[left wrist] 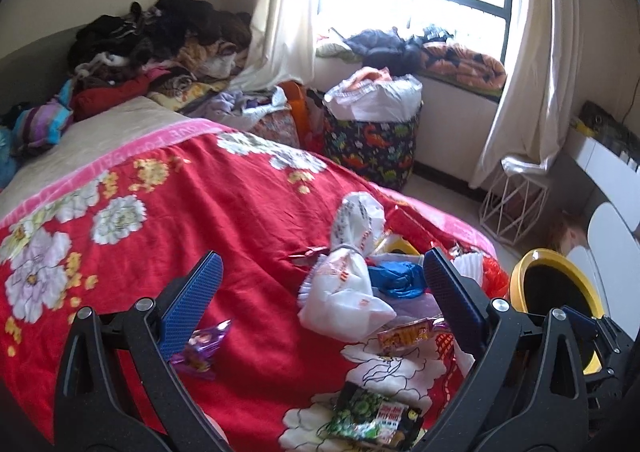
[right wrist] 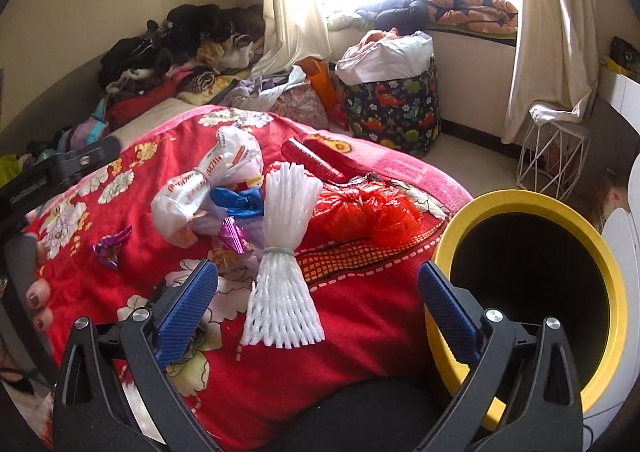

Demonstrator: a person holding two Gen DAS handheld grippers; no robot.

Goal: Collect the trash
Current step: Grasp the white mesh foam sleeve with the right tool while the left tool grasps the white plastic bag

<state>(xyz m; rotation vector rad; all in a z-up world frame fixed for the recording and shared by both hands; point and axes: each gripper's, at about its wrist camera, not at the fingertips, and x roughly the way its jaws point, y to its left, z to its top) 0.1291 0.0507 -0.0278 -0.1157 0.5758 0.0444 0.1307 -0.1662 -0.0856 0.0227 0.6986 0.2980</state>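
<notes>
Left hand-held gripper [left wrist: 320, 292]: released, jaws spread wide and holding nothing; it hangs over the litter at lower centre of its view.
Right hand-held gripper [right wrist: 318, 300]: released, jaws wide apart and empty, straddling the lower end of the white foam net [right wrist: 286, 252].
Trash location: on the red floral blanket [right wrist: 360, 300] of the bed; white printed bag [right wrist: 204, 188], blue bag [right wrist: 236, 202] and red plastic bag [right wrist: 368, 212] cluster mid-frame, with a purple wrapper [right wrist: 110, 246] apart at left.
Further litter: green snack packet [left wrist: 372, 418] at the bottom of the left view; its contents cannot be told from here.
Bin: yellow bin [right wrist: 540, 292] at lower right, mouth tilted towards the camera, just beside the bed edge.
Progress: judged early, most pieces not yet collected.
Risk 1: the foam net is soft and springy; a grip on its flared end may slip.
Risk 2: the blanket nap may be pinched along with thin wrappers.
Risk 3: a drop near the bed edge would miss the bin.
</notes>
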